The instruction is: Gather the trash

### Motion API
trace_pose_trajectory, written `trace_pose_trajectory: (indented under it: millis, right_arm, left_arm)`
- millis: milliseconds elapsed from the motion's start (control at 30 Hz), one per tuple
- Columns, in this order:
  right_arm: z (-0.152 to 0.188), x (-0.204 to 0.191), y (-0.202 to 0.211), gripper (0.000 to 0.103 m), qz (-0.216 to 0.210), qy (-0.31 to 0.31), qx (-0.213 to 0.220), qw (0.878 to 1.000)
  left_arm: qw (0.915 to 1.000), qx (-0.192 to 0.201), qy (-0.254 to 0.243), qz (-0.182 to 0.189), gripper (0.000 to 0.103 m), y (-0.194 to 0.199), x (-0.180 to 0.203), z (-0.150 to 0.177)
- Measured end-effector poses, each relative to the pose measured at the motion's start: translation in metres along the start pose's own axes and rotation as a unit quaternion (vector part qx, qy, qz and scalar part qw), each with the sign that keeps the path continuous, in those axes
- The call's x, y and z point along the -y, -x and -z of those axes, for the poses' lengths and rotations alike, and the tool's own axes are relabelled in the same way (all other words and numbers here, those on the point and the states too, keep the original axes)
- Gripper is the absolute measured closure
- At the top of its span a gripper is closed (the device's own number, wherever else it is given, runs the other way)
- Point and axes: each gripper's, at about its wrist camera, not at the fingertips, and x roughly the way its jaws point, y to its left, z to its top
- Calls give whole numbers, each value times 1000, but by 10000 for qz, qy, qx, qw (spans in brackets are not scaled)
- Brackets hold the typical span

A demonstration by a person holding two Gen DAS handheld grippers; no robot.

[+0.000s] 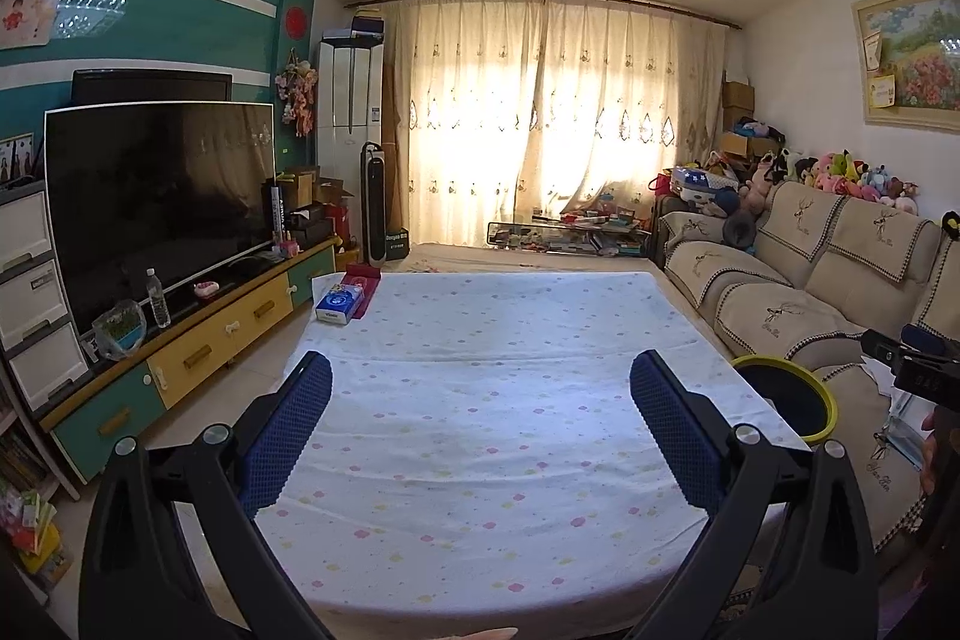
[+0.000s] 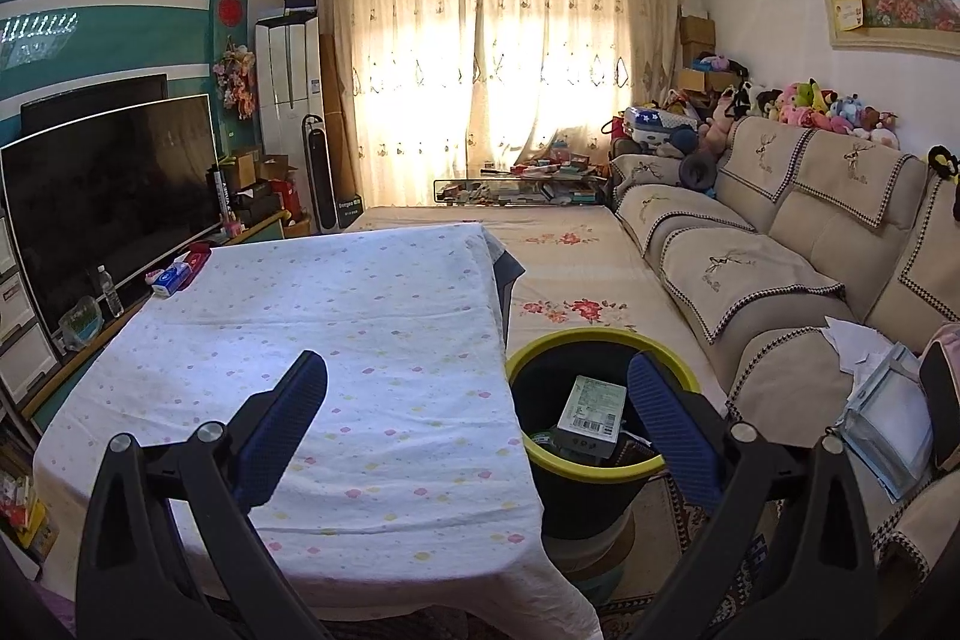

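A: Where do the two grippers stand?

B: The left gripper (image 1: 480, 430) hangs above the table (image 1: 480, 340), which is spread with a white cloth dotted in pink and yellow. Its blue-padded fingers (image 1: 288, 436) are spread wide with nothing between them. The right gripper (image 2: 477, 430) is the same, jaws wide apart and empty, held over the table's right edge and the bin.

A: And the trash?

B: A black trash bin (image 2: 591, 400) with a yellow-green rim sits on the floor, just beside the table's right side, between table and sofa (image 2: 780, 250). Inside lies a flat white box (image 2: 591, 409) with a printed label and barcode, tilted on top of darker items I cannot make out. In the left wrist view the bin (image 1: 786, 397) shows only as a rim and dark interior at the table's right.

A: Anything on the table itself?

B: At its far left corner, a blue-and-white tissue pack (image 1: 341, 304) rests against a red flat item (image 1: 363, 283). The rest of the cloth shows only faint creases.

A: What is on the sofa?

B: Near its closest cushion, a clear plastic package (image 2: 888, 424) and some crumpled white paper (image 2: 852, 334) just behind it
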Motion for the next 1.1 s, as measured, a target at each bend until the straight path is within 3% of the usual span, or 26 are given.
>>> trace_pose_trajectory:
  millis: [1100]
  right_arm:
    - [5, -5, -8, 7, -112, 16, -106, 9999]
  left_arm:
    - [10000, 2, 80, -22, 5, -7, -3, 2]
